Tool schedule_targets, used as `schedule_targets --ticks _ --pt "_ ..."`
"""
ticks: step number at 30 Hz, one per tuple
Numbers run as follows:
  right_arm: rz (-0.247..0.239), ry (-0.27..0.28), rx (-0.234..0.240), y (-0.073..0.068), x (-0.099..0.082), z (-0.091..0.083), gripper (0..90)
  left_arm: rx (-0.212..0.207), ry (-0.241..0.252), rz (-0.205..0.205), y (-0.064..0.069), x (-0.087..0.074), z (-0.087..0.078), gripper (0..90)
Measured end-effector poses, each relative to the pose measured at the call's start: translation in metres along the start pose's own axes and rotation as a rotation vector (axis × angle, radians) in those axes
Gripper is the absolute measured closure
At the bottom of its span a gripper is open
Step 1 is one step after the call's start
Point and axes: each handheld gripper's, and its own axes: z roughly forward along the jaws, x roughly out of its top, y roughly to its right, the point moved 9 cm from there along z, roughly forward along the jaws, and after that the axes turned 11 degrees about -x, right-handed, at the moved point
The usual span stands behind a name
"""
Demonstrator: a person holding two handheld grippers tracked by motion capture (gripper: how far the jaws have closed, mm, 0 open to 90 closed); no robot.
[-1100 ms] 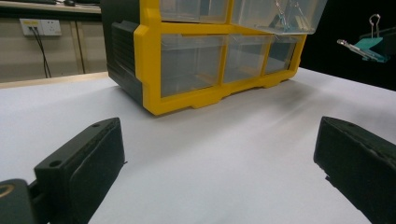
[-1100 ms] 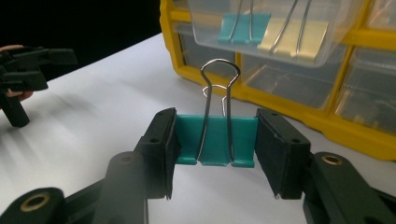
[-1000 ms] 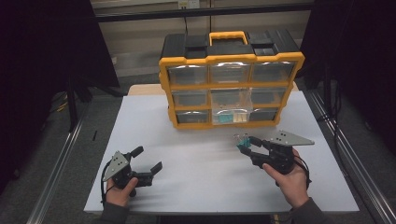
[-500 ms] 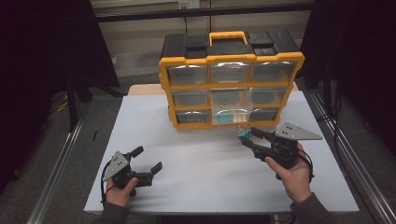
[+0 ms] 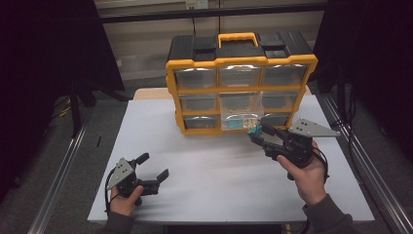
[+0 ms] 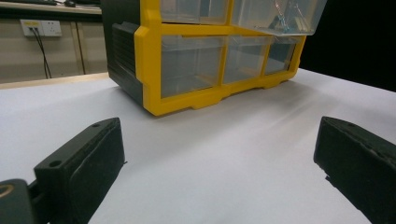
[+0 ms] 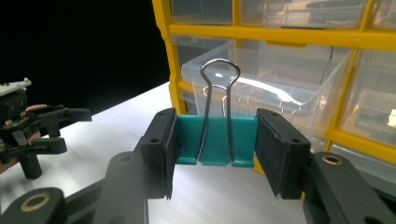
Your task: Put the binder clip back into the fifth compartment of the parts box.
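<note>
Teal and metal make up the binder clip (image 7: 215, 140), which is clamped between the pads of the right gripper (image 7: 215, 151), its flat painted sides pressed by the black jaws and its two bright wire loops standing upright above them. In the high view the binder clip (image 5: 253, 131) is seen lifted off the table (image 5: 209, 161), just in front of the bottom row of the organizer (image 5: 238, 80); compared with a second ago, the right gripper (image 5: 257, 135) is held higher and nearer the cabinet's front, while the clip is gripped just as before. A clear plastic drawer (image 7: 261, 95) is pulled out of the middle column directly behind the clip, and more wire loops are glimpsed inside it. The organizer is built of a yellow frame around rows of see-through drawers, with a black top and a yellow handle. The left gripper (image 5: 155, 165) is kept at the table's near left corner, unmoved from the earlier frames, its jaws spread wide with nothing between them; in the left gripper view its blunt, matt black pads (image 6: 91, 161) are seen low over the smooth white table surface. A grey three-cornered plate (image 5: 311, 129) is carried on the right gripper.
</note>
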Motion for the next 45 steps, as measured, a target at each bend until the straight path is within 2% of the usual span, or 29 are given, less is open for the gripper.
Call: schedule_targets --ticks 12,23,36,37,38,39,40,41,45 --pt "0.026 0.025 -0.004 0.004 0.021 0.002 50.5 -0.002 -0.007 0.009 0.000 0.000 -0.001 1.8" --pt "0.029 0.050 -0.010 0.007 0.038 0.006 50.5 -0.001 -0.008 0.010 0.000 0.000 -0.001 1.8" --pt "0.023 0.081 -0.061 0.014 0.053 0.018 50.5 0.001 -0.009 0.012 -0.001 0.000 -0.001 1.8" --pt "0.026 0.082 -0.063 0.015 0.053 0.020 50.4 -0.015 -0.014 0.011 0.001 -0.001 -0.001 1.8" --pt "0.025 0.081 -0.070 0.015 0.053 0.021 50.4 -0.006 -0.001 0.000 0.000 0.000 0.000 1.8" --pt "0.028 0.082 -0.072 0.016 0.053 0.023 50.5 0.004 -0.001 0.009 -0.001 0.000 -0.001 1.8" --pt "0.029 0.079 -0.071 0.017 0.053 0.024 50.5 -0.002 -0.040 0.047 -0.003 -0.002 -0.004 1.8" --pt "0.037 0.079 -0.077 0.017 0.053 0.026 50.5 -0.006 -0.035 0.036 -0.002 -0.002 -0.003 1.8" --pt "0.041 0.074 -0.087 0.020 0.054 0.030 50.4 -0.002 -0.039 0.042 -0.003 -0.002 -0.003 1.8"
